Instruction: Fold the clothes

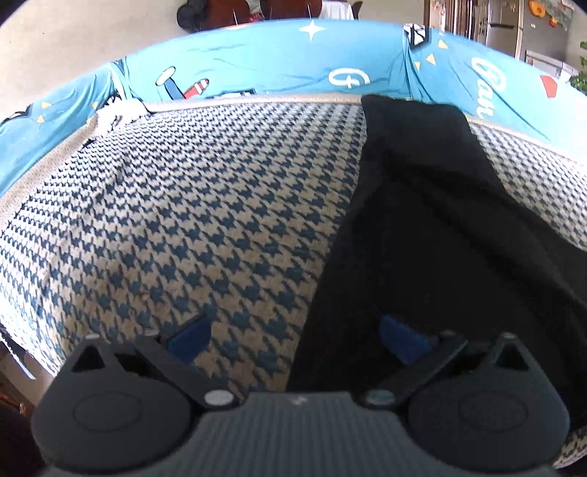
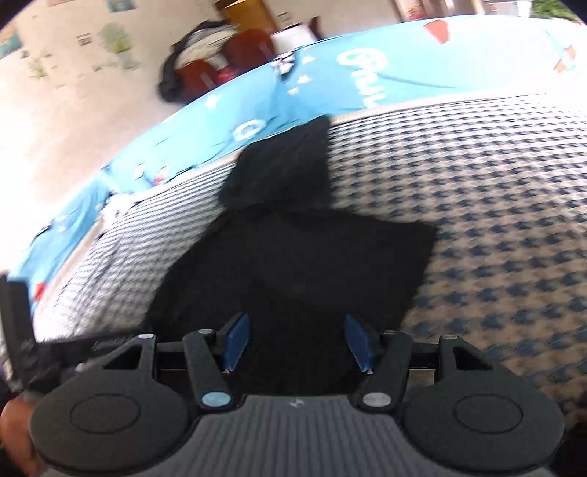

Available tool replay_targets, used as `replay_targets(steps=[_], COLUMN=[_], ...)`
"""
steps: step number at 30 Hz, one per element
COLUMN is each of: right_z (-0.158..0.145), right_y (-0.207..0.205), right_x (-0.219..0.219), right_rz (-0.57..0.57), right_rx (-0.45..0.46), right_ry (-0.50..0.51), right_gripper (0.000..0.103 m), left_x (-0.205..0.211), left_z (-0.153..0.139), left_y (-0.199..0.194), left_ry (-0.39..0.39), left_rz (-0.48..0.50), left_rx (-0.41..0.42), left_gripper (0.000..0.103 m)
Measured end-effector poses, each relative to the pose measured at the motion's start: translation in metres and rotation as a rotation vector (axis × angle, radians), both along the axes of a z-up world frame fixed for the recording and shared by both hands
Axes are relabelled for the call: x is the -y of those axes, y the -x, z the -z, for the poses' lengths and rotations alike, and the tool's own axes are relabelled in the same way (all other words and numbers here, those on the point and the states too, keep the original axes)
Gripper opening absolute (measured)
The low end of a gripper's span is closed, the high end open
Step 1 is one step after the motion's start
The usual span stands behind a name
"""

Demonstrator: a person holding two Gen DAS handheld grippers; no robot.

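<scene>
Both grippers hover with jaws parted and empty over the black garment (image 2: 293,264): the right gripper (image 2: 298,343) above its near edge, the left gripper (image 1: 293,335) astride its left border. Soft, limp and light by appearance, it should drape when lifted, so grasp at a corner or hem, such as the corner right of the right gripper. It lies partly folded on the houndstooth blanket (image 1: 165,227), its narrow end reaching the blue printed sheet (image 1: 256,58) beyond.

A houndstooth blanket (image 1: 183,220) fills the centre; a blue printed sheet (image 1: 256,62) (stars, a plane, white lettering) borders it toward twelve o'clock. A refrigerator (image 1: 513,25) stands at one o'clock.
</scene>
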State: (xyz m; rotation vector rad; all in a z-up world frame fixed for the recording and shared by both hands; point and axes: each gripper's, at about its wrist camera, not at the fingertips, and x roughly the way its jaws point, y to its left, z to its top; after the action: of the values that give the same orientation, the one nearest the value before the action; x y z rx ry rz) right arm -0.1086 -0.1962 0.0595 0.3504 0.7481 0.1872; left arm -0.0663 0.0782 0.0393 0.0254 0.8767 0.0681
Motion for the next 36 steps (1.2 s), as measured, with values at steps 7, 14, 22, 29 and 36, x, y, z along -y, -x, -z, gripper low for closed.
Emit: replay_targets(steps=[7, 14, 22, 29, 36], right_z=[0.008, 0.022, 0.032, 0.030, 0.004], right_y=[-0.026, -0.048, -0.058, -0.056, -0.037], right_x=[0.033, 0.039, 0.034, 0.035, 0.013], right_rz=[0.145, 0.192, 0.165, 0.165, 0.063], right_rx=[0.018, 0.055, 0.092, 0.113, 0.190], right_ry=[0.033, 0.147, 0.238, 0.211, 0.160], right_gripper=[0.059, 0.059, 0.046, 0.015, 0.013], left_x=[0.001, -0.004, -0.006, -0.008, -0.020], left_z=[0.007, 0.004, 0.004, 0.004, -0.001], left_y=[0.000, 0.003, 0.004, 0.003, 0.001], left_ry=[-0.001, 0.011, 0.019, 0.032, 0.065], left_rz=[-0.002, -0.019, -0.018, -0.029, -0.078], left_rx=[-0.035, -0.030, -0.032, -0.036, -0.025], left_gripper=[0.103, 0.103, 0.103, 0.103, 0.103])
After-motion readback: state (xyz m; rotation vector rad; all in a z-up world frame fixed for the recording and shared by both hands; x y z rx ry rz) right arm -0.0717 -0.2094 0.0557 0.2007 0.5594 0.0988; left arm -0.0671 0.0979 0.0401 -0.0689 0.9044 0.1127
